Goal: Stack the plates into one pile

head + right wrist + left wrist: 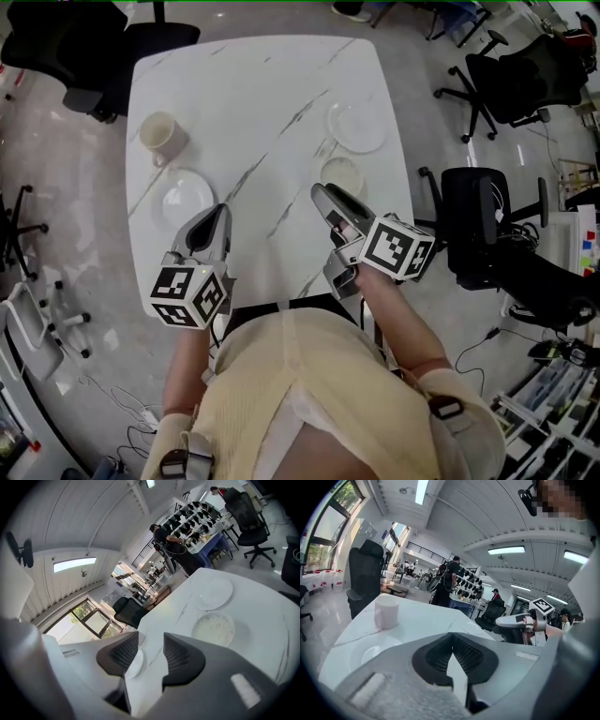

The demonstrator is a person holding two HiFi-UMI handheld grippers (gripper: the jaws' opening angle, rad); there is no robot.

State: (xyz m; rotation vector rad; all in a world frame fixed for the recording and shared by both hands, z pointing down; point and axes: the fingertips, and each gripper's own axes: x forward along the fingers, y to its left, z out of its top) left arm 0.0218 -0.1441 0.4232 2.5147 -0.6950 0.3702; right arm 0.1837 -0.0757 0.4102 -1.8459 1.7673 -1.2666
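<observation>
On marble table, mug beside plate, chairs around, left gripper closed, right gripper parted, empty.

- white plate: flat, upright, left side of counter.
- 2nd white plate: flat, right side, further back.
- small cream dish: just nearer than 2nd plate, not touching it.

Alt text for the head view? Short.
Person holds two claws over a white marble table: left claw shut, right claw open and empty. Nothing is stacked: near plate by the left claw, far plate and small dish beyond the right claw, mug at far left.
</observation>
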